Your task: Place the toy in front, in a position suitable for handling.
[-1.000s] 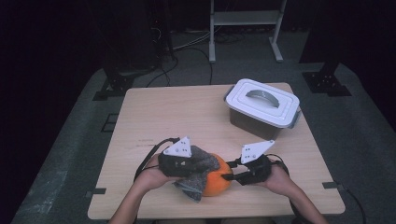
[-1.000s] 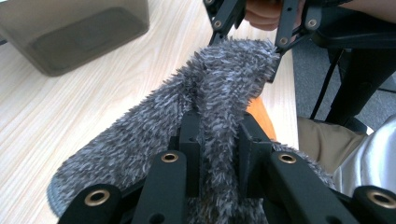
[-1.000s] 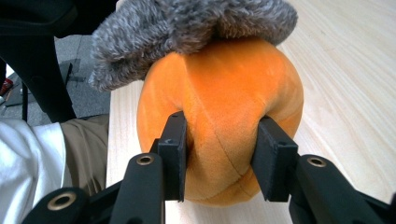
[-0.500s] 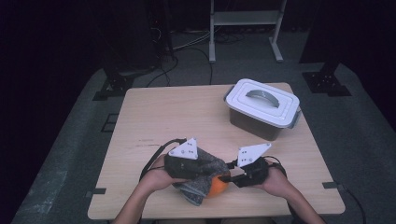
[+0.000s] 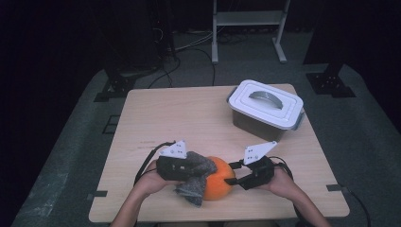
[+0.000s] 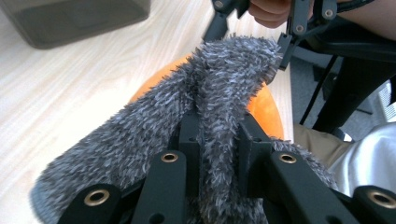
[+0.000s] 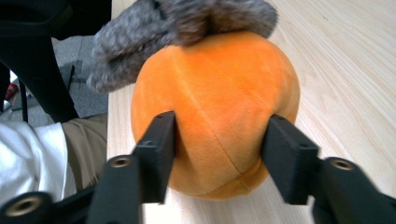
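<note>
Two grippers are held at the near edge of the table (image 5: 156, 113). A fuzzy grey cloth (image 6: 219, 93) is pinched tight by the left gripper (image 5: 191, 166) and is draped over a soft orange ball (image 7: 215, 107). The ball is framed by the right gripper (image 7: 217, 149), whose jaws have just been opened around it. A white-lidded box (image 5: 265, 108) is set well apart, at the far right.

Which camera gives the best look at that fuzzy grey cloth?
The left gripper view: the grey cloth fills the frame, its shaggy pile sharp, pinched between that tool's jaws. The high view shows it small, draped beside the orange ball. The right gripper view catches just a blurred edge on top of the ball.
</note>
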Action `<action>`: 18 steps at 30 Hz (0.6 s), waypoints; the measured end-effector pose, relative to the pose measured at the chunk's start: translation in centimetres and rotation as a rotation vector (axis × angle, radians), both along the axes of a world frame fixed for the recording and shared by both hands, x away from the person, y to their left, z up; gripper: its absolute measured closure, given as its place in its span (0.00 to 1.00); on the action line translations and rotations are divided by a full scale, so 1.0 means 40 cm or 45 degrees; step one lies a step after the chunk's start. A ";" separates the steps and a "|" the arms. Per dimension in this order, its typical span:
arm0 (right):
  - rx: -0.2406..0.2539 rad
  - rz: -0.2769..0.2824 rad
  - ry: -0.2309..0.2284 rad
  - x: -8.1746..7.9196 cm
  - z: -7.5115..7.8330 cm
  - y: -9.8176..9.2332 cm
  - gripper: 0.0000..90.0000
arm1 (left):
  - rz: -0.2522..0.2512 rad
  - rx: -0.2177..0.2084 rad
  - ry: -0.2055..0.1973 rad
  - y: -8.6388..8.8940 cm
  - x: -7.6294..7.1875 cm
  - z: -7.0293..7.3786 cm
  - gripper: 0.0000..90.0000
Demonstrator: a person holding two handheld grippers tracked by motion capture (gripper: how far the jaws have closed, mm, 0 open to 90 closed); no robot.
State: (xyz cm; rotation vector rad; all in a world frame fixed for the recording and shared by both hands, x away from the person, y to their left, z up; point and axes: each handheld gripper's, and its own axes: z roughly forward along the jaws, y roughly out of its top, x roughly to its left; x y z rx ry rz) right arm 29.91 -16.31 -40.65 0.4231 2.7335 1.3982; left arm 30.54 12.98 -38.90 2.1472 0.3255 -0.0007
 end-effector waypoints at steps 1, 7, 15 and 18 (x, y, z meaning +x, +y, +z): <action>0.009 -0.001 0.016 0.002 -0.001 -0.002 0.44 | -0.005 -0.004 0.006 0.001 -0.002 -0.003 0.83; 0.041 0.013 0.089 0.009 -0.007 0.008 0.31 | -0.064 -0.001 0.024 -0.018 -0.023 -0.011 0.83; 0.036 -0.002 0.146 0.017 -0.053 0.027 0.34 | -0.089 0.004 0.025 -0.038 -0.029 -0.017 0.83; 0.033 0.008 0.057 0.013 -0.040 0.018 0.52 | -0.069 -0.005 -0.004 -0.037 -0.022 -0.001 0.83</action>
